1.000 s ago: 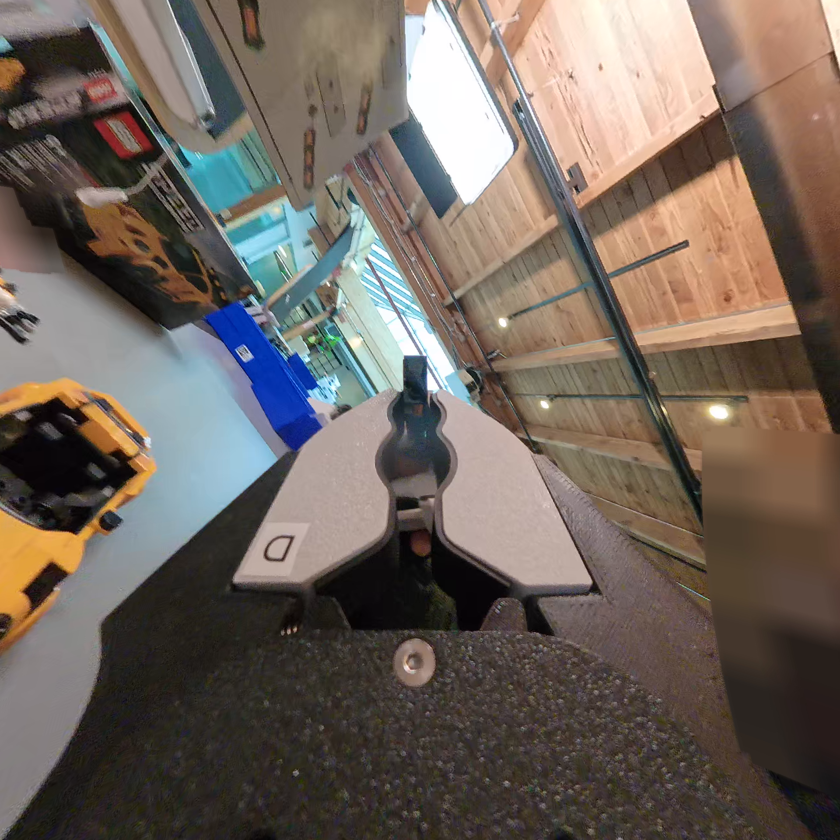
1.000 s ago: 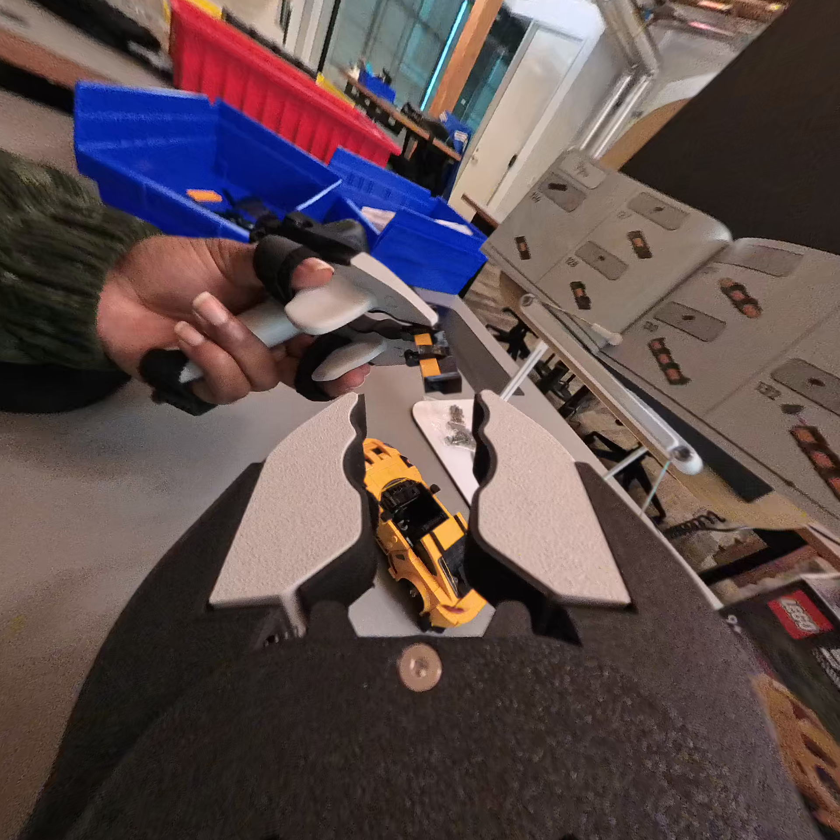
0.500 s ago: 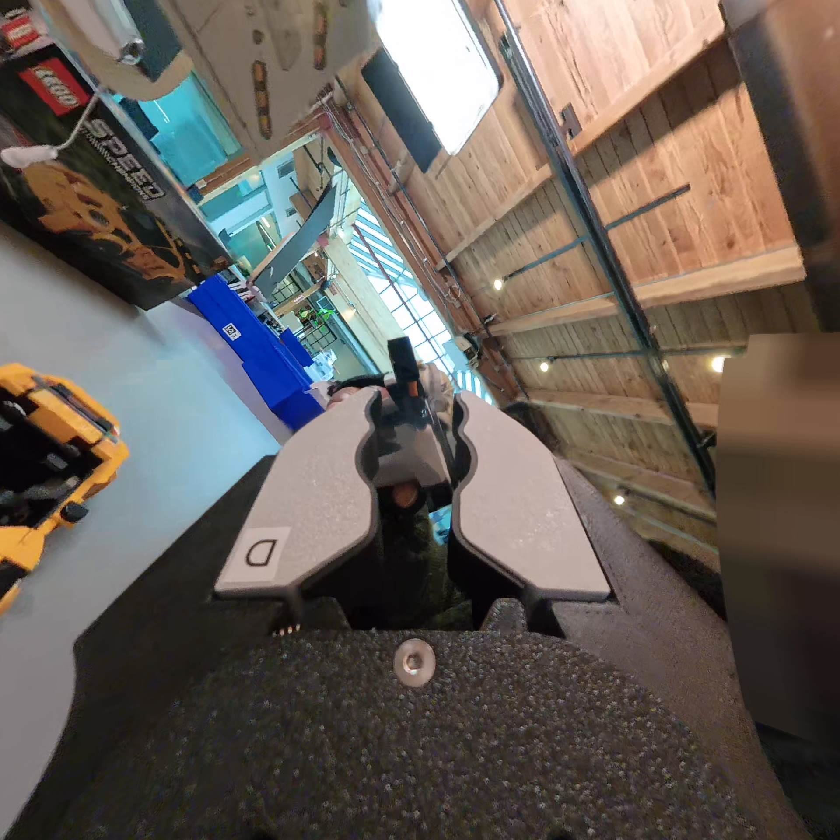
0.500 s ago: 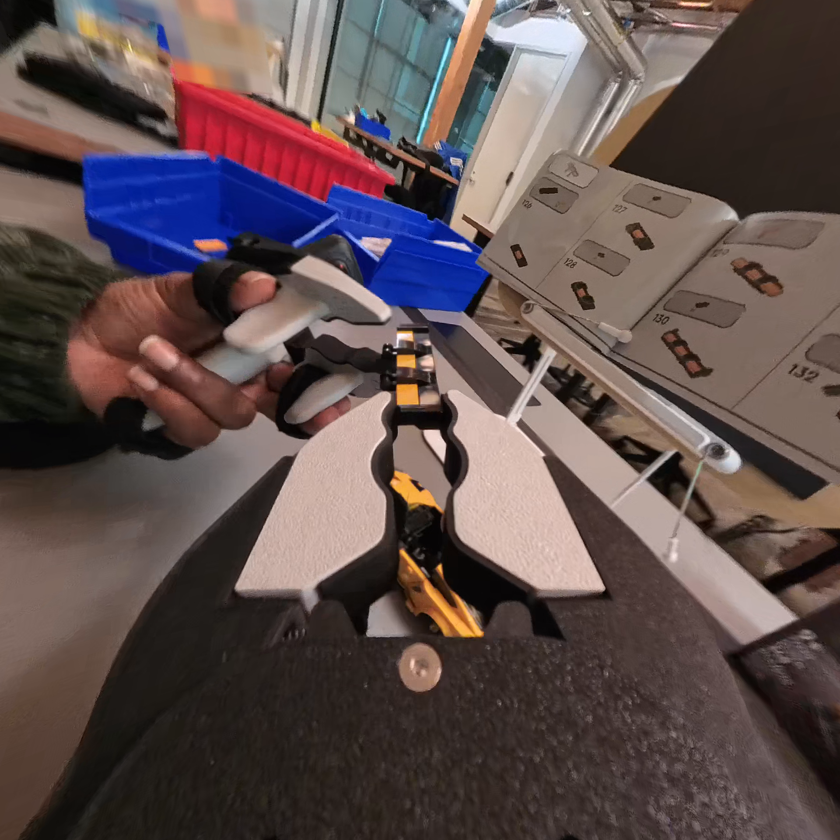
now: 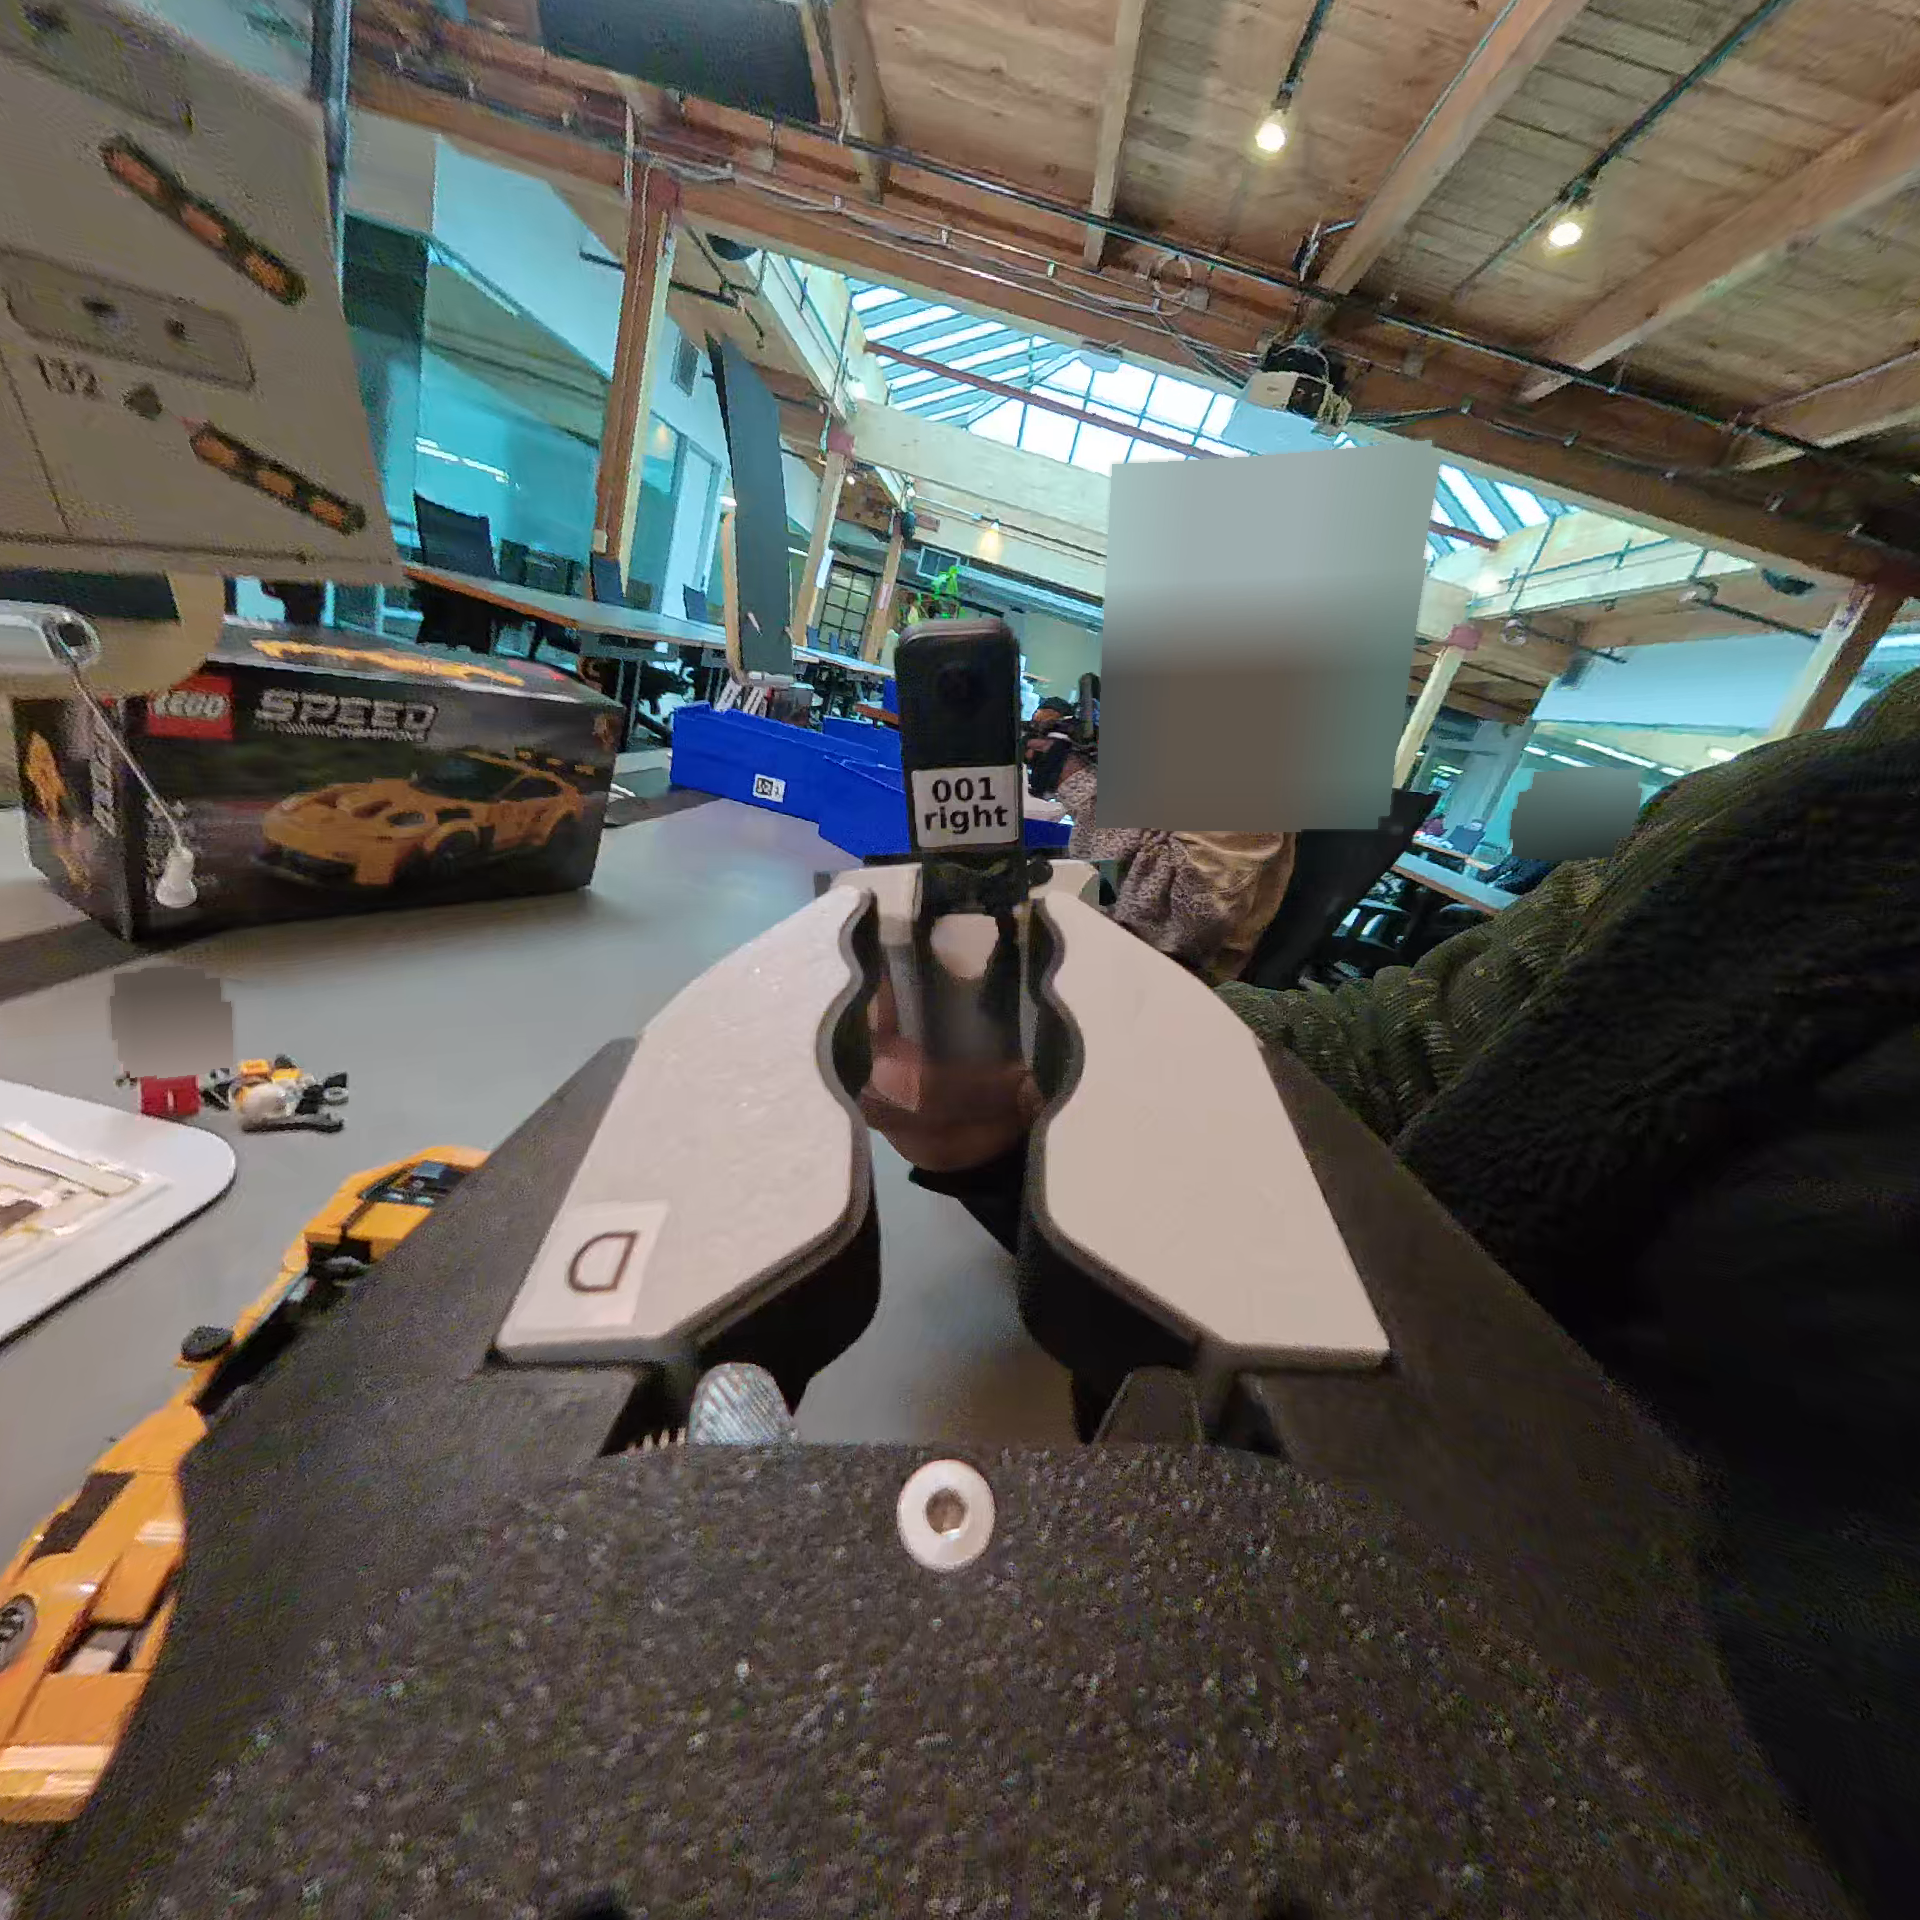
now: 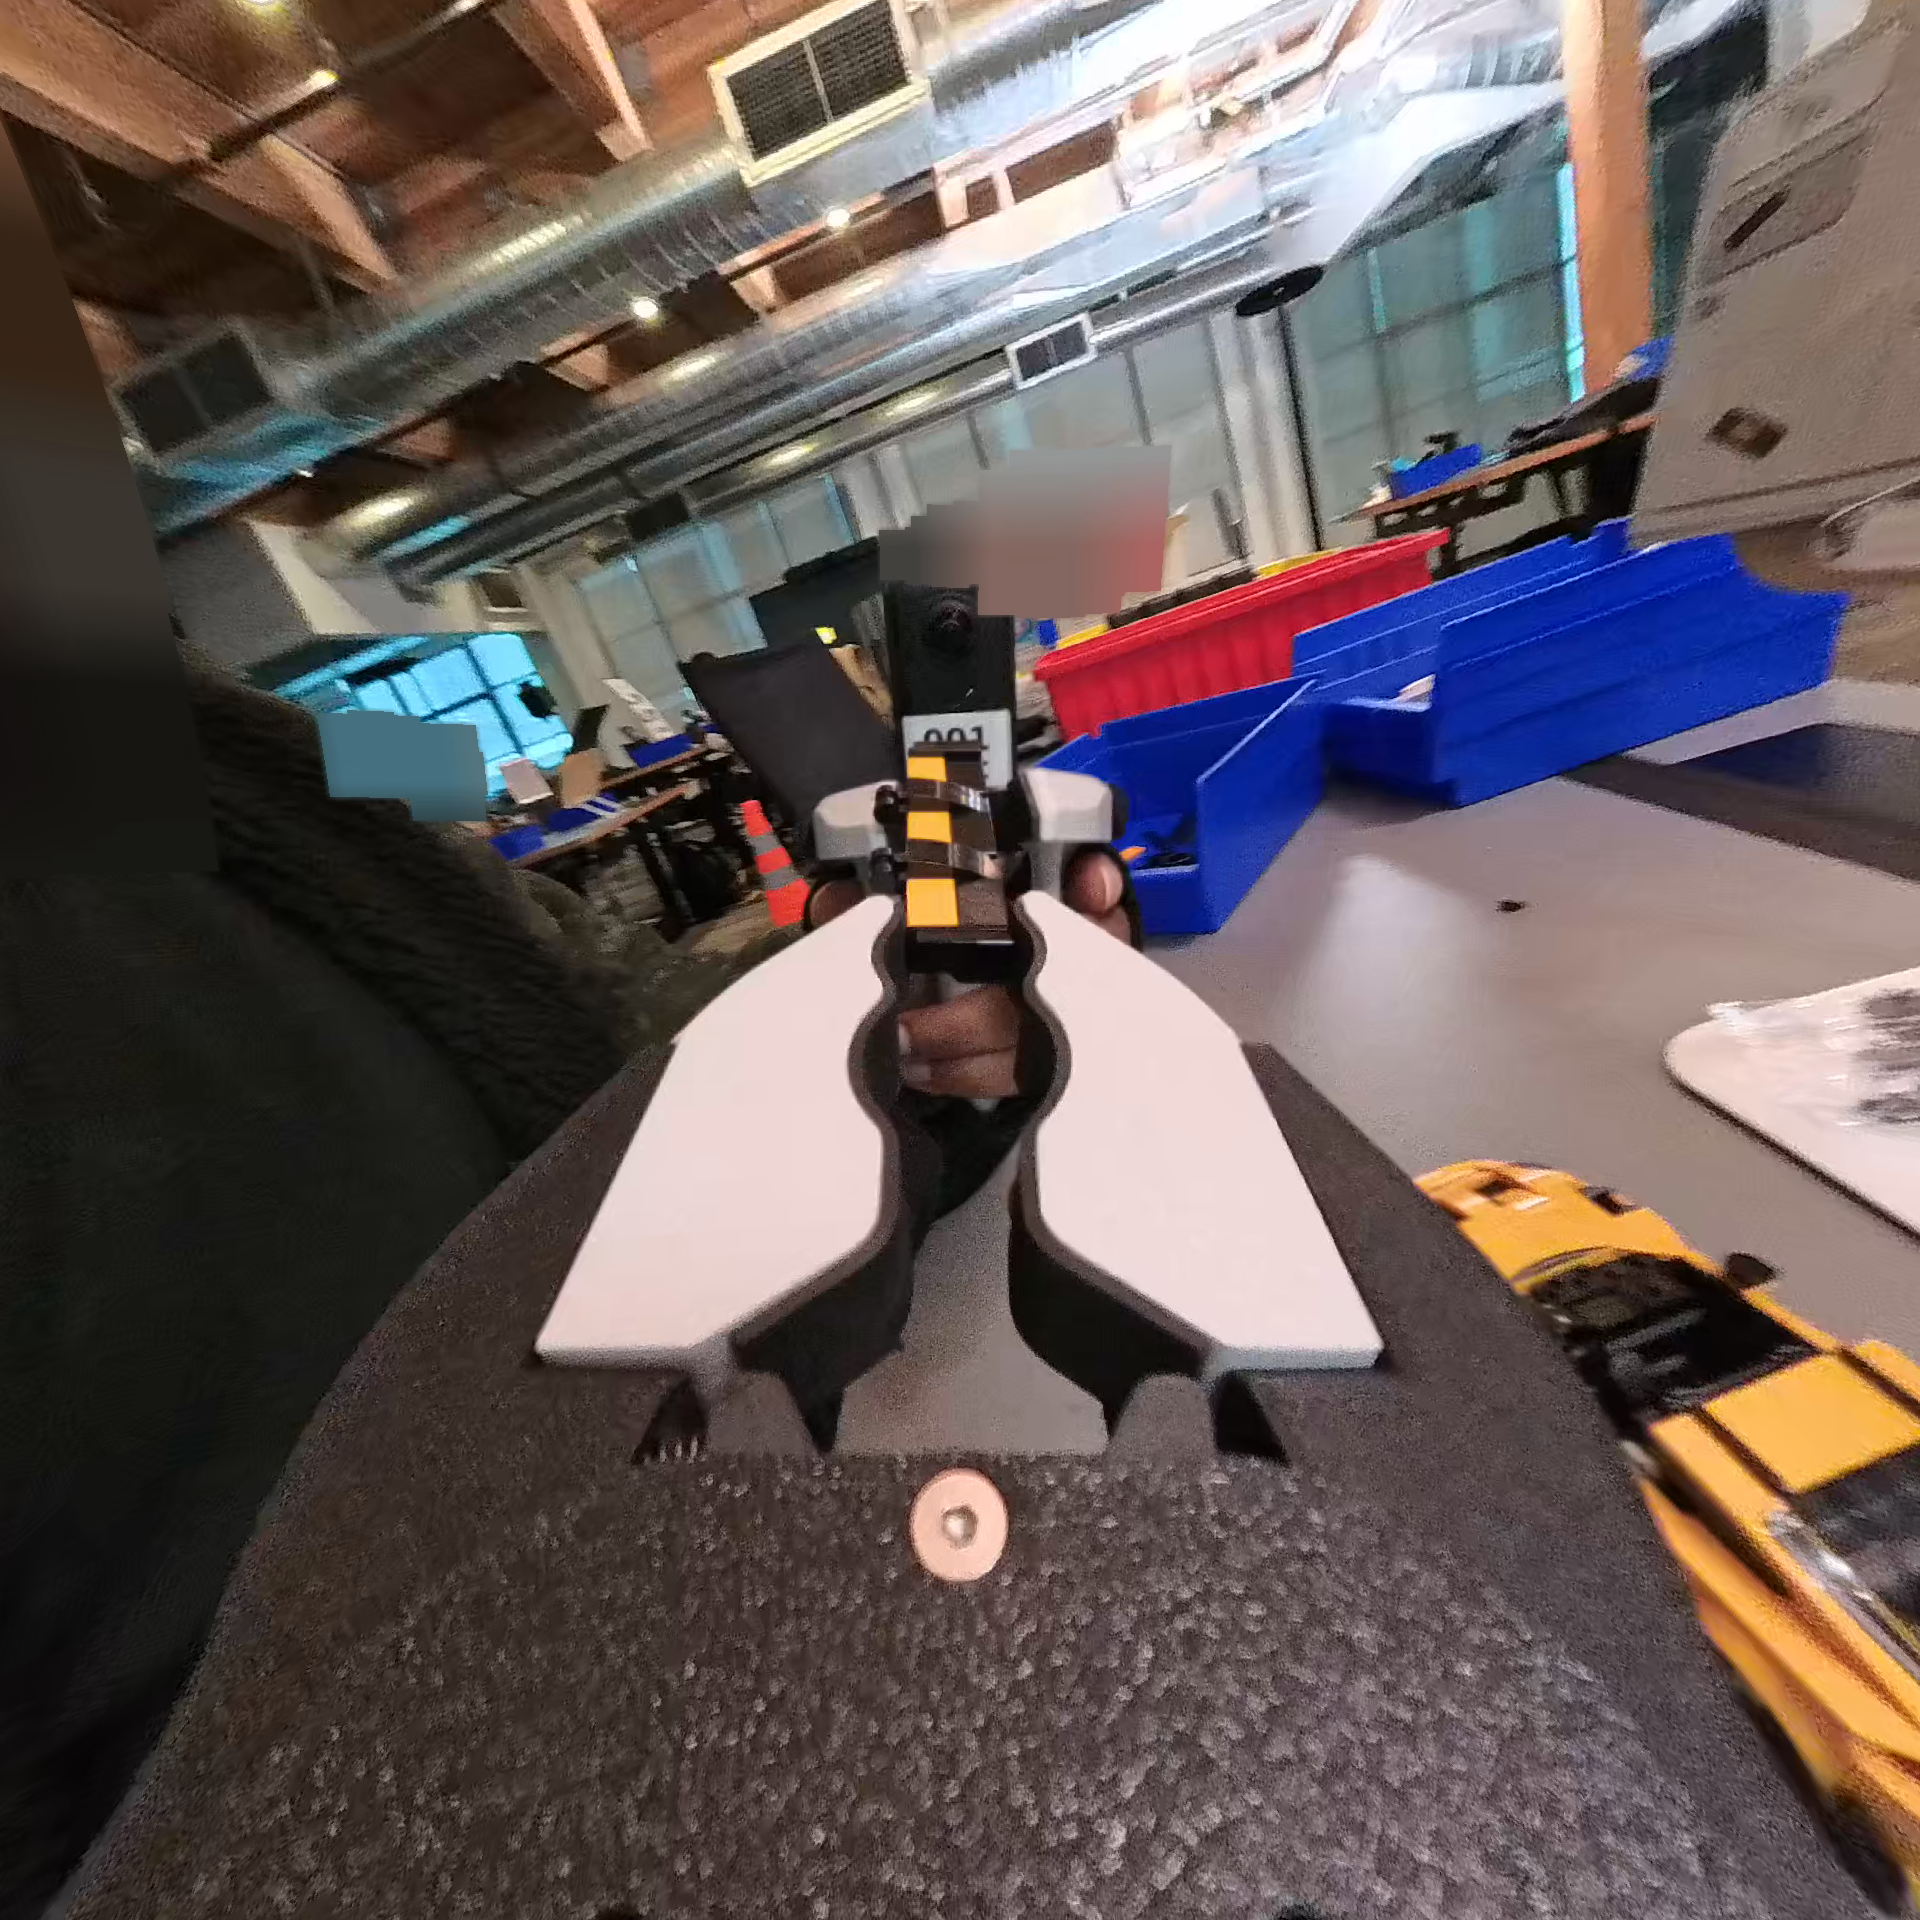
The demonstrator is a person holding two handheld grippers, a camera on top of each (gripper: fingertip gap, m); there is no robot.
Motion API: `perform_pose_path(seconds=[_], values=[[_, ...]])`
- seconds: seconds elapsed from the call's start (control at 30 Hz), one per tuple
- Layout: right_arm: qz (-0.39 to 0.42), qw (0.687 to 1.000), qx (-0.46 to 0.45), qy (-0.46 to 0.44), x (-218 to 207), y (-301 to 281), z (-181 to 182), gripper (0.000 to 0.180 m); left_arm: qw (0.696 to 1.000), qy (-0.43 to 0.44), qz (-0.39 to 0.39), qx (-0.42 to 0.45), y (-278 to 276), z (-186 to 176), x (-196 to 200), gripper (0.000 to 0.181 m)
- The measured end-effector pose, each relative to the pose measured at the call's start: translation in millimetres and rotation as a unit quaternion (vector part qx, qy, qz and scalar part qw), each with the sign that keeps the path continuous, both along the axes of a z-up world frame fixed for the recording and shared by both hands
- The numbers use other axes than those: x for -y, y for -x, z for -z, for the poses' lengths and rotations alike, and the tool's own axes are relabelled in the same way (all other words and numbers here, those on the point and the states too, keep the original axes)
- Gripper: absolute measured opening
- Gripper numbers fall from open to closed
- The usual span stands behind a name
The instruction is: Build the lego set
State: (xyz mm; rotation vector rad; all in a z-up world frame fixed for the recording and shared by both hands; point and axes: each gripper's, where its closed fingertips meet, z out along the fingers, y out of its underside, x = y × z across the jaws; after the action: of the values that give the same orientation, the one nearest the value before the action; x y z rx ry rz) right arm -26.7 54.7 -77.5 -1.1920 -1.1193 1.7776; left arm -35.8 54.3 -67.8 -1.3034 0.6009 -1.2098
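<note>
Both grippers are up off the desk (image 6: 1403, 987), nose to nose. My right gripper (image 6: 958, 920) has its jaws drawn in on the bottom end of the striped piece (image 6: 940, 852), a black and yellow strip standing upright, and it looks pinched on both sides. For my left gripper (image 5: 951, 909) I can't tell the state: the jaws are nearly together, but the dark stuff between them blends into the other gripper behind. The yellow car (image 6: 1714, 1455) sits low on the desk at my right, well apart from the piece, with the white tray (image 6: 1818, 1091) beyond it. The set box (image 5: 364, 790) and some loose bits (image 5: 260, 1091) are further out.

Reads as a mid-air handover or regrip. Main risk is that one side lets go before the other has a real hold, so the piece drops to the desk or bounces off it. My grip is only on the end, so the strip could pivot or tilt. If both squeeze and pull, the stacked plates could snap apart. A twisted piece then goes onto the car crooked, and pressing hard could shove the car, since nothing holds it.
</note>
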Motion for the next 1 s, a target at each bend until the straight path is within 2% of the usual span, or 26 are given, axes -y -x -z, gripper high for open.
perform_pose_path(seconds=[0.07, 0.17, 0.4, 0.5, 0.73, 0.87, 1.0], values=[[-0.01, 1.0, -0.002, 0.017, 1.7, 0.9, -0.6, 0.017, 1.0, -0.015, -0.003, -0.011, 0.0, -2.6, 3.7, 0.018], [-0.015, 0.999, 0.005, 0.042, 2.7, 3.7, -3.3, 0.017, 1.0, -0.02, -0.014, -0.013, 2.0, -5.7, 5.2, 0.016], [-0.025, 0.978, 0.044, 0.202, -2.1, 12.8, -7.9, 0.017, 0.998, 0.046, -0.013, 0.046, 12.9, -10.7, -2.9, 0.017], [-0.028, 0.97, 0.049, 0.238, -5.5, 13.8, -5.0, 0.017, 0.994, 0.084, -0.01, 0.062, 14.2, -7.6, -7.8, 0.017], [-0.025, 0.97, 0.06, 0.236, -8.4, 13.7, 1.6, 0.017, 0.99, 0.114, 0.004, 0.078, 14.6, -1.9, -12.3, 0.017], [-0.008, 0.98, 0.072, 0.186, -10.4, 12.7, 9.1, 0.017, 0.993, 0.101, 0.003, 0.064, 13.3, 2.7, -13.2, 0.025], [0.002, 0.987, 0.08, 0.142, -9.7, 12.0, 13.0, 0.017, 0.994, 0.1, 0.01, 0.049, 11.9, 5.1, -11.7, 0.023]])
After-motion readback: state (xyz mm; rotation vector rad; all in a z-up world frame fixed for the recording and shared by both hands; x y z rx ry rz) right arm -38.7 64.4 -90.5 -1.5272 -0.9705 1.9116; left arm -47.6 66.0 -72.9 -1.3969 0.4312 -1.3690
